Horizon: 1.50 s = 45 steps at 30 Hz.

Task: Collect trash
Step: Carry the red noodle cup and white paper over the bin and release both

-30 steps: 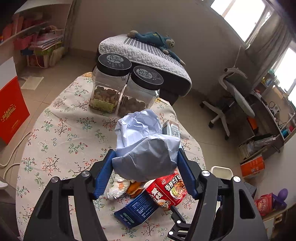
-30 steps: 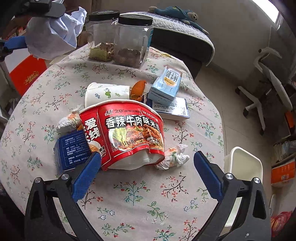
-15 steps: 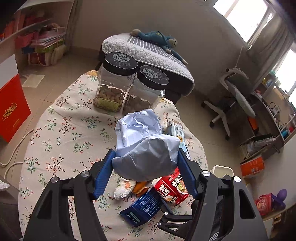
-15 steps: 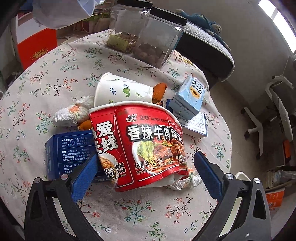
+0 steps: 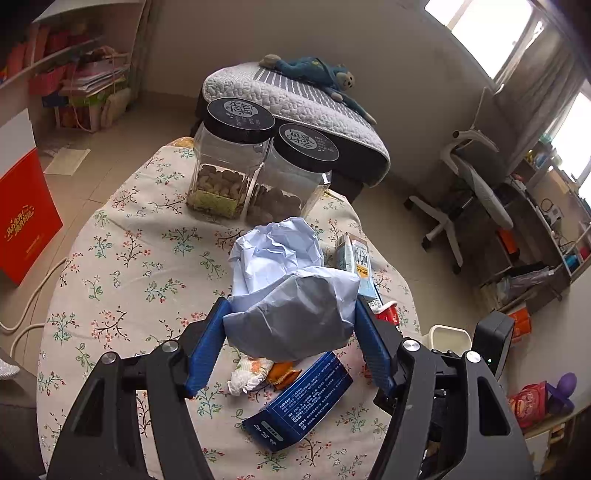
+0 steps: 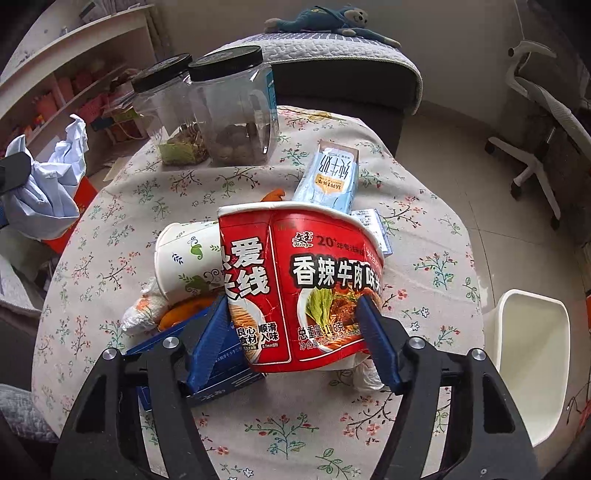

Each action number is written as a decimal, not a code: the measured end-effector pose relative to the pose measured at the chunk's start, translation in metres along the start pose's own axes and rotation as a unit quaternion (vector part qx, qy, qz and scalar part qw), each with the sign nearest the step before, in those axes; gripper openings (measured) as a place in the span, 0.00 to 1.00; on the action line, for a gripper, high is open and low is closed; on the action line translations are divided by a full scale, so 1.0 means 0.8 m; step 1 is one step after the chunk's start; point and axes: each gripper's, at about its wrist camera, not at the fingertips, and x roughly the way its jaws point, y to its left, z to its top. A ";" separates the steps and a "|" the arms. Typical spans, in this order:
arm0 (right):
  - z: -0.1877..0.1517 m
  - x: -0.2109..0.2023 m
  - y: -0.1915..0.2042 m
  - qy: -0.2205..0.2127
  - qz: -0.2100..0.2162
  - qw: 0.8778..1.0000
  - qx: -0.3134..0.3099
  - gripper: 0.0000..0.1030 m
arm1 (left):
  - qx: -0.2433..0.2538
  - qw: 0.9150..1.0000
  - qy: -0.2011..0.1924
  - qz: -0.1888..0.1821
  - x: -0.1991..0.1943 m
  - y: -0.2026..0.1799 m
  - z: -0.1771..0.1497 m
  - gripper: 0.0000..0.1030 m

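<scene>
My left gripper (image 5: 290,306) is shut on a crumpled ball of pale blue paper (image 5: 280,266), held above the floral tablecloth (image 5: 129,266). In the right wrist view my right gripper (image 6: 293,306) has its jaws closing on a red instant-noodle cup (image 6: 303,258); both blue pads press its dented sides. Around that cup lie a white paper cup (image 6: 184,258) on its side, a pale blue milk carton (image 6: 330,177), a dark blue box (image 6: 221,362), orange peel (image 6: 184,308) and a white wrapper wad (image 6: 142,314).
Two clear jars with black lids (image 6: 236,110) stand at the far side of the round table. A white bin (image 6: 528,354) sits on the floor off the table's right edge. A cushioned bench with a blue plush toy (image 6: 325,18) is beyond.
The right gripper's jaws have come in from wide apart onto the red noodle cup, and that view has rolled. The left gripper still holds the paper in the same place.
</scene>
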 end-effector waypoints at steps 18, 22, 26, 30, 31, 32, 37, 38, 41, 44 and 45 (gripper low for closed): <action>0.004 -0.056 -0.021 -0.053 0.029 0.998 0.028 0.65 | 0.007 1.000 -0.001 -0.006 0.005 -0.020 -0.006 0.64; 0.003 -0.068 -0.044 -0.062 0.042 0.995 0.059 0.65 | 0.013 1.000 0.002 -0.010 0.010 -0.030 -0.009 0.64; 0.001 -0.079 -0.062 -0.073 0.027 0.994 0.071 0.65 | 0.022 1.000 0.005 -0.016 0.014 -0.045 -0.015 0.64; -0.002 -0.088 -0.079 -0.080 0.013 0.993 0.082 0.65 | 0.030 0.999 0.010 -0.023 0.020 -0.061 -0.020 0.64; -0.003 -0.091 -0.083 -0.083 0.009 0.993 0.083 0.65 | 0.033 0.999 0.011 -0.025 0.022 -0.067 -0.022 0.64; -0.004 -0.093 -0.087 -0.084 0.006 0.993 0.085 0.65 | 0.035 0.999 0.013 -0.027 0.024 -0.072 -0.024 0.64; -0.013 -0.103 -0.108 -0.088 -0.016 0.992 0.088 0.65 | 0.044 0.998 0.019 -0.038 0.034 -0.098 -0.034 0.64; -0.014 -0.104 -0.114 -0.088 -0.020 0.992 0.089 0.65 | 0.046 0.998 0.020 -0.041 0.036 -0.104 -0.036 0.64; -0.023 -0.109 -0.134 -0.087 -0.037 0.991 0.094 0.65 | 0.054 0.997 0.025 -0.049 0.042 -0.122 -0.043 0.64; -0.032 -0.115 -0.158 -0.084 -0.055 0.989 0.105 0.65 | 0.063 0.996 0.031 -0.056 0.050 -0.141 -0.052 0.64; -0.037 -0.117 -0.168 -0.082 -0.064 0.989 0.108 0.66 | 0.066 0.996 0.034 -0.059 0.053 -0.148 -0.055 0.64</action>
